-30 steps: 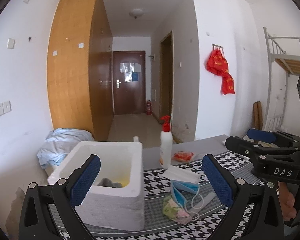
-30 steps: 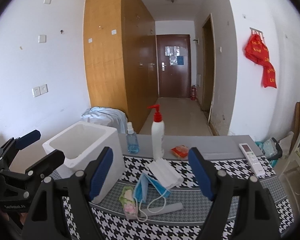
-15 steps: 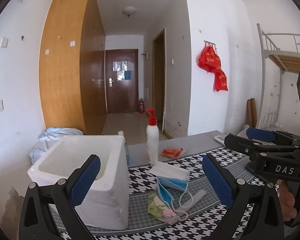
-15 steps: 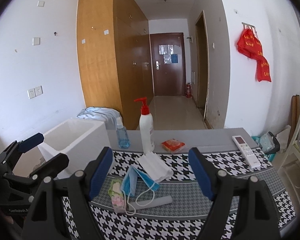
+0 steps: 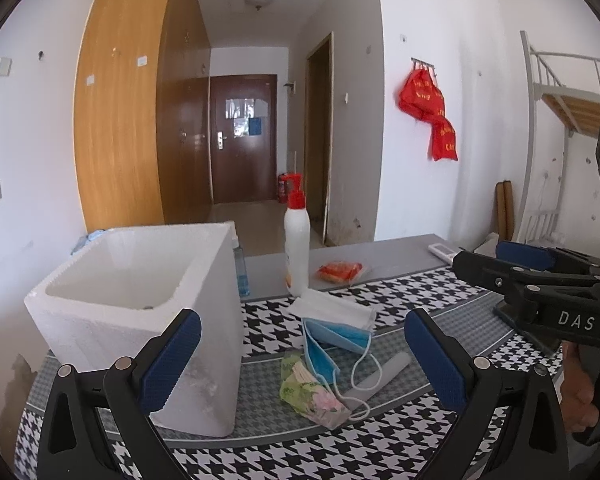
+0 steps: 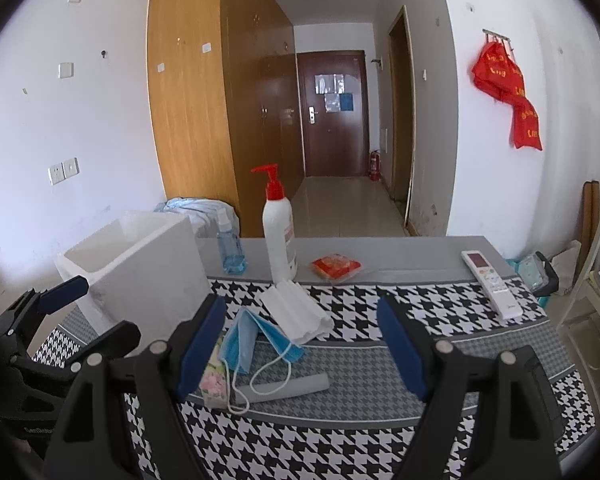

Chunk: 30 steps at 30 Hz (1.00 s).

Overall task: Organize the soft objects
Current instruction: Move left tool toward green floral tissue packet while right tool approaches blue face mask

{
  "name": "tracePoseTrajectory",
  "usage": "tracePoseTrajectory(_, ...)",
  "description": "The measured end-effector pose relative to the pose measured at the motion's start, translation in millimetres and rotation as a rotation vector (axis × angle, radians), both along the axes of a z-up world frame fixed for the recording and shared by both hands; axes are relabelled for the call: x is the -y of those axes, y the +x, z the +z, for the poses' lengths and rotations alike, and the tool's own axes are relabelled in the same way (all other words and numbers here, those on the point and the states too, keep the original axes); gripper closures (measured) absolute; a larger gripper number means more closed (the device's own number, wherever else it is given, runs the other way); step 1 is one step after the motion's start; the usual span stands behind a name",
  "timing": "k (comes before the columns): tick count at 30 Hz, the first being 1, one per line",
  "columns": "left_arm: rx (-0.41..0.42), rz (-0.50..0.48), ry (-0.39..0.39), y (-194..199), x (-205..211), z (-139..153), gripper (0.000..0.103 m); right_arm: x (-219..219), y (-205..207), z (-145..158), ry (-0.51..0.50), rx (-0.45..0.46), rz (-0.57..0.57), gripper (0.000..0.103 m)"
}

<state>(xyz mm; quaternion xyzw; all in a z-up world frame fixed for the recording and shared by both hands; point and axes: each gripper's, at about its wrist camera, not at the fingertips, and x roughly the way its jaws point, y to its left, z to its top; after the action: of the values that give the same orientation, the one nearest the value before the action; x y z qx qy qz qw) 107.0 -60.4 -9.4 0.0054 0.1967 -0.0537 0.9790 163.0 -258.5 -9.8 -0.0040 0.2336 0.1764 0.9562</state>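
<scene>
On the houndstooth-patterned surface (image 6: 380,432), a small heap of soft things lay between the two grippers' views: a blue face mask (image 6: 256,338) folded over itself with its white ear loops trailing toward the camera, a stack of white masks (image 6: 296,312) just behind it and touching its far edge, and a floral tissue packet (image 5: 308,392) lying partly under the blue mask's near end. A grey tube (image 6: 288,386) rested beside the loops. To the left of the heap stood a white foam box (image 5: 148,300), open at the top, its near wall close to the packet. Behind the heap, on the plain grey strip of the surface, stood a white pump bottle (image 6: 279,232) with a red head, a small blue spray bottle (image 6: 230,248) just beside the box, and an orange packet (image 6: 335,267); a white remote control (image 6: 492,284) lay well apart to the right. The left gripper (image 5: 300,356) hung above the surface with its blue-padded fingers (image 5: 170,360) spread wide and holding nothing, the heap showing between them. The right gripper (image 6: 300,352) was likewise spread wide and empty, its fingers (image 6: 400,344) framing the blue mask and white stack from above.
</scene>
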Motion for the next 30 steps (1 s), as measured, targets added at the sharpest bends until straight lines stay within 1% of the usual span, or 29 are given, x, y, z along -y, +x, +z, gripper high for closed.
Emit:
tracePoseTrajectory(7, -0.007, 0.039, 0.025, 6, 9, -12, 0.001, 7, 10, -8, -0.021, -0.025, 0.014, 0.021)
tracePoseTrajectory(13, -0.041, 0.077, 0.032, 13, 15, -23, 0.001, 9, 21, -15, -0.044, -0.059, 0.046, 0.021)
tracePoseTrajectory(17, -0.062, 0.115, 0.065, 15, 19, -31, 0.001, 7, 28, -20, -0.073, -0.074, 0.069, 0.021)
tracePoseTrajectory(21, -0.093, 0.125, 0.047, 18, 20, -37, 0.001, 4, 35, -24, -0.089, -0.093, 0.086, 0.021)
tracePoseTrajectory(30, -0.146, 0.149, 0.039, 25, 23, -48, 0.001, -1, 51, -33, -0.110, -0.143, 0.119, 0.021)
